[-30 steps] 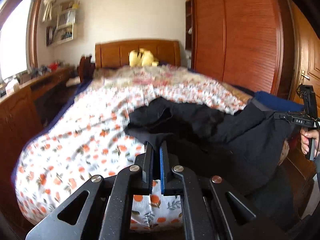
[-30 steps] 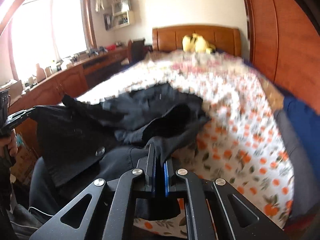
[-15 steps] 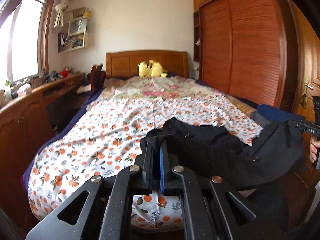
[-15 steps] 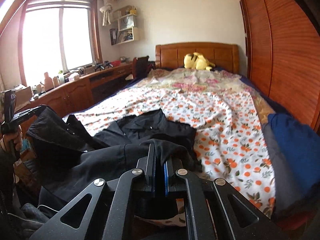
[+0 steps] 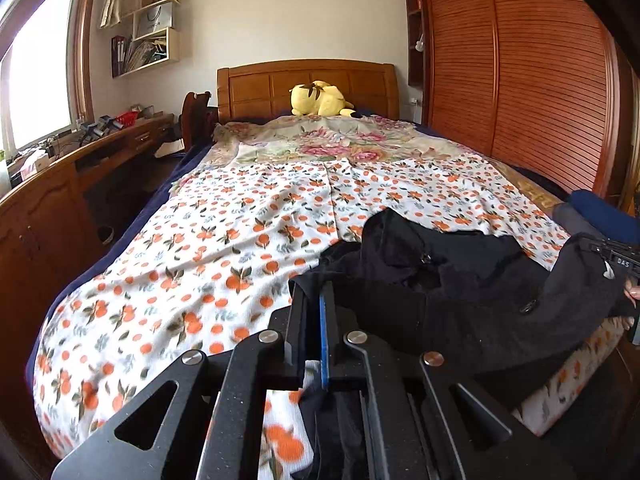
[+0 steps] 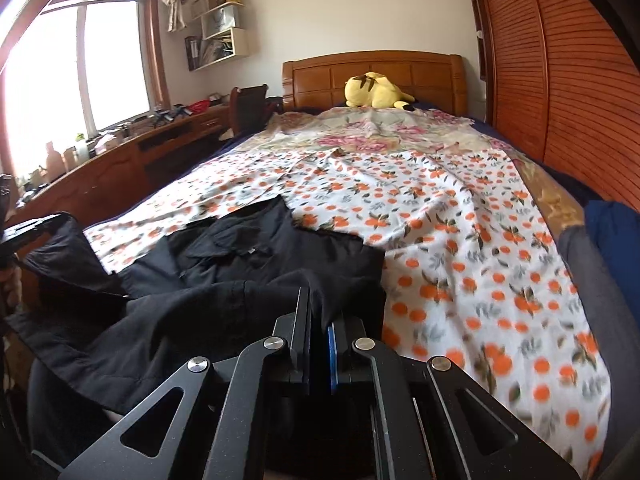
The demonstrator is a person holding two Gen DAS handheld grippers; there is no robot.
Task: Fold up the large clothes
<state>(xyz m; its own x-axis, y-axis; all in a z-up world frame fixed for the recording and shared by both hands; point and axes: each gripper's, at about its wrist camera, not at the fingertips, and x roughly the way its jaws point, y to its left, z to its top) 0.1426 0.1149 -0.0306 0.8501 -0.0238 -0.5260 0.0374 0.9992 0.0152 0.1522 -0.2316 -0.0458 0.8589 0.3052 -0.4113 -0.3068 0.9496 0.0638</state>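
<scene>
A large black garment (image 5: 460,292) lies crumpled across the foot of the bed, partly hanging over the near edge; it also shows in the right wrist view (image 6: 240,272). My left gripper (image 5: 314,292) is shut on an edge of the garment's cloth. My right gripper (image 6: 320,300) is shut on another edge of the same garment. The right gripper also shows at the far right of the left wrist view (image 5: 618,258), and the left gripper at the far left of the right wrist view (image 6: 32,228), each with cloth in it.
The bed has an orange-flower sheet (image 5: 224,248) and a wooden headboard (image 5: 304,84) with a yellow plush toy (image 5: 320,98). A wooden desk (image 5: 60,184) runs along the left. A slatted wardrobe (image 5: 540,80) stands on the right. Blue folded cloth (image 6: 612,240) lies at the bed's right edge.
Both grippers have moved down and back toward the foot of the bed, pulling the black garment with them. The garment now lies lower and flatter on the sheet.
</scene>
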